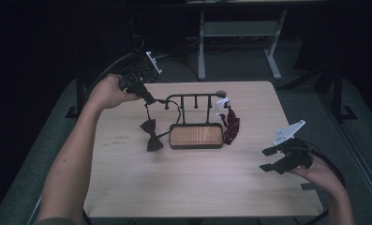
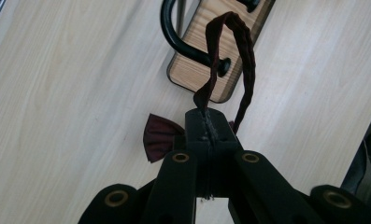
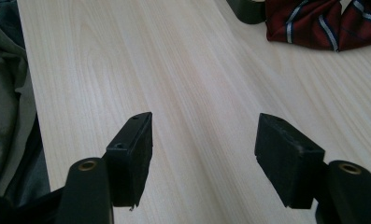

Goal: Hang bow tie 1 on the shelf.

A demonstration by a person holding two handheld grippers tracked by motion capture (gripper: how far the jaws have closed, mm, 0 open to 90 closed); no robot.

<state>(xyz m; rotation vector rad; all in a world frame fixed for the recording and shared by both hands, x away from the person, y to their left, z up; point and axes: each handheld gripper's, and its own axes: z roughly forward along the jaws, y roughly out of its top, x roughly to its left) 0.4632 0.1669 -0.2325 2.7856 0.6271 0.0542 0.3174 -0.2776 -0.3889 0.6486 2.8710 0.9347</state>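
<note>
A black metal rack with hooks stands on a wooden base mid-table. My left gripper is shut on the strap of a dark maroon bow tie, which hangs below it at the rack's left end. In the left gripper view the strap loops up beside a knobbed hook and the bow shows under the jaws. A red striped bow tie hangs at the rack's right end. My right gripper is open, low over the table's right side, nothing between its fingers.
The striped bow tie lies ahead of the right gripper, next to the base corner. A white tag hangs near the rack's right end. A desk frame stands behind the table. Bare tabletop lies in front of the rack.
</note>
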